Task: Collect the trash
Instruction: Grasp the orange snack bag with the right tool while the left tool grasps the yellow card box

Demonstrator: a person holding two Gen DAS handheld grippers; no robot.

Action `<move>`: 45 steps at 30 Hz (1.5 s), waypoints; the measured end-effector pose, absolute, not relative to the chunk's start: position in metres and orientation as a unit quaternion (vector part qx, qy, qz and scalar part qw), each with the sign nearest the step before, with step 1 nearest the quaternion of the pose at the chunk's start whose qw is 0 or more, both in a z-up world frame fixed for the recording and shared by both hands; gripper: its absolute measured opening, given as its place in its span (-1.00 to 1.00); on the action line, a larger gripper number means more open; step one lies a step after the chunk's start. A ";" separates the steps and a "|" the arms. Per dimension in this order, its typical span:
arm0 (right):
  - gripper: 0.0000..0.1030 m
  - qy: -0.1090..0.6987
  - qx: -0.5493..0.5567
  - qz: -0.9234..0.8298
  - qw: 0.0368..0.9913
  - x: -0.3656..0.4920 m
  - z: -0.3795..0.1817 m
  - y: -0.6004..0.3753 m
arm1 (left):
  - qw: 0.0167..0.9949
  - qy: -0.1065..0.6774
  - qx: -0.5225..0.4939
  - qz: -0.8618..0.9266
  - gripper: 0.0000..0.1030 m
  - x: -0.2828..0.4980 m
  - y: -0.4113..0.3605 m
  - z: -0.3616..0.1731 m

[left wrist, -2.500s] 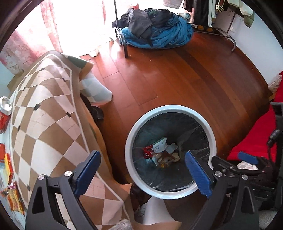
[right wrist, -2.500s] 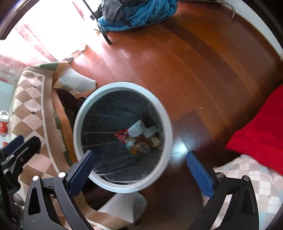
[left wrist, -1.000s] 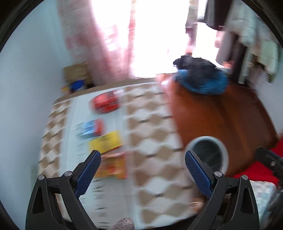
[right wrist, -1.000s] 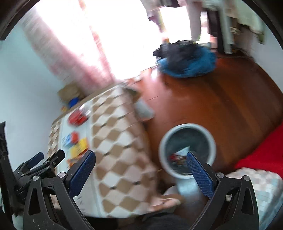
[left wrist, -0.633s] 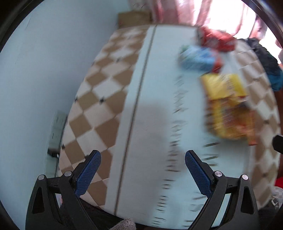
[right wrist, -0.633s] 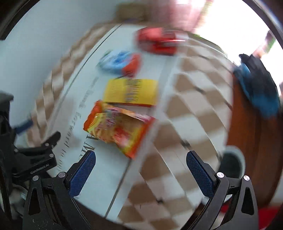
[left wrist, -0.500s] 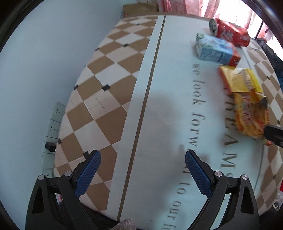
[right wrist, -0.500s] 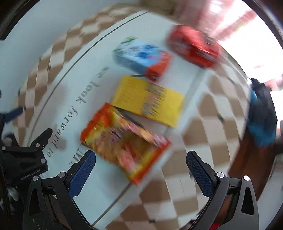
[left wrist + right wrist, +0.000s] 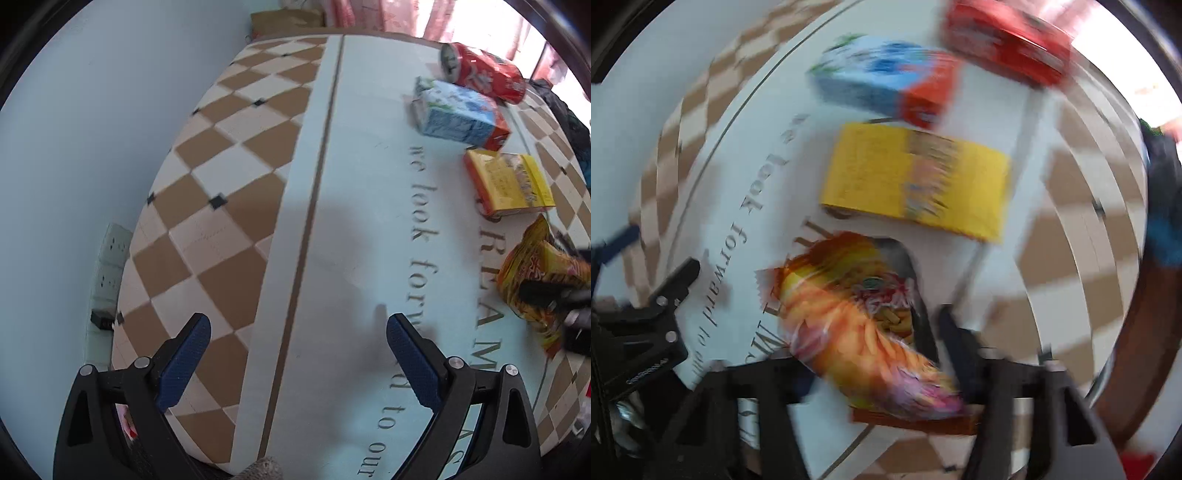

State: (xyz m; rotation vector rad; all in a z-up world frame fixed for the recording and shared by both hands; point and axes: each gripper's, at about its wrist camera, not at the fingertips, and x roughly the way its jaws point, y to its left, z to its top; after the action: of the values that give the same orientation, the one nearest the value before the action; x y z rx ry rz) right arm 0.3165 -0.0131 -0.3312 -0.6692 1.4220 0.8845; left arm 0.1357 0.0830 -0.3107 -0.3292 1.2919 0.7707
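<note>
Checkered tablecloth (image 9: 229, 206) covers table, printed "we look forward to our". Your left gripper (image 9: 297, 363) spread wide, empty, above bare cloth. Your right gripper (image 9: 871, 369) straddles orange snack bag (image 9: 857, 332); blur hides whether clenched, cannot tell. Beyond it: yellow packet (image 9: 912, 181), blue carton (image 9: 882, 85), red can (image 9: 484, 72), labels unreadable.

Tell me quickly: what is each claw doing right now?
Left claw: open, holding nothing.
Right claw: around the orange snack bag; too blurred to tell if closed.
</note>
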 end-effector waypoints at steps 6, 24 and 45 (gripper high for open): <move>-0.37 0.665 -0.099 0.319 0.668 0.384 -0.317 -0.097 | 0.774 0.568 -0.042 0.277 0.89 0.182 0.056 -0.289; 0.76 0.681 0.007 0.273 0.679 0.458 -0.340 -0.164 | 0.755 0.647 0.102 0.000 0.87 0.336 0.007 -0.316; 0.77 0.642 -0.146 0.298 0.691 0.409 -0.341 -0.114 | 0.740 0.628 -0.170 0.170 0.29 0.253 0.073 -0.322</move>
State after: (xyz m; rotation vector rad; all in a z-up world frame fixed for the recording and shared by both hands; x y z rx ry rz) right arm 0.4088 -0.1140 -0.3406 -0.3265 1.4348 0.6662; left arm 0.2528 0.0730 -0.3219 -0.3728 1.3773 0.3728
